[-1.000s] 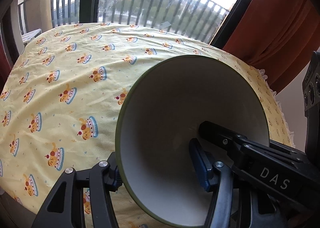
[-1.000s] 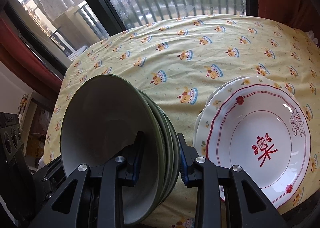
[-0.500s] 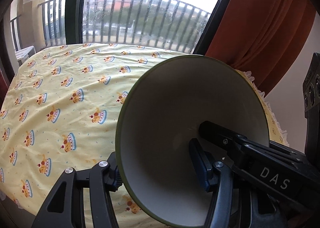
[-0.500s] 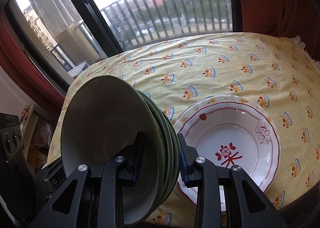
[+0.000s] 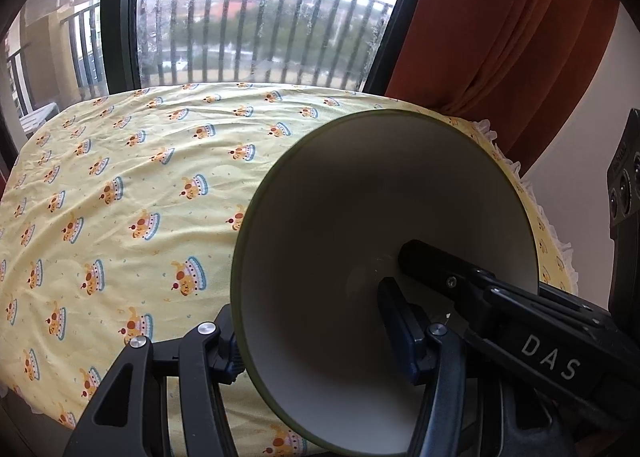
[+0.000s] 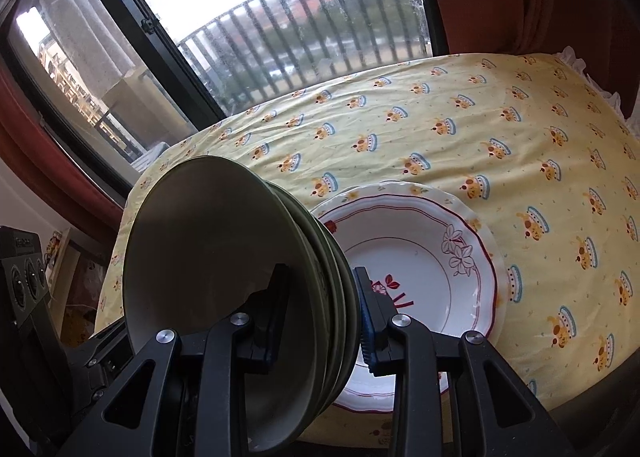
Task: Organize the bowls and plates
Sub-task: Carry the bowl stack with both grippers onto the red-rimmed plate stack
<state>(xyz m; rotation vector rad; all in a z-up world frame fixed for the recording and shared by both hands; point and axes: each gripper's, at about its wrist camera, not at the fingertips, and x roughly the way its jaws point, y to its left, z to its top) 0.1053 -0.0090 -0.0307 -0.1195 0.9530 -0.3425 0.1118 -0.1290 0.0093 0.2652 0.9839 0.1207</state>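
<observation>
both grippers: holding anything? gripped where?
Both grip the nested green bowls by the rim wall, on opposite sides. Left gripper and right gripper each have one finger inside, one outside.

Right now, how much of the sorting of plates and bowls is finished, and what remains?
Done: the white plates with red rims lie stacked on the yellow patterned tablecloth. In hand: both tools, left tool and right tool, clamp one nested stack of green bowls, lifted and tilted. Left: setting this stack down on the table.
</observation>
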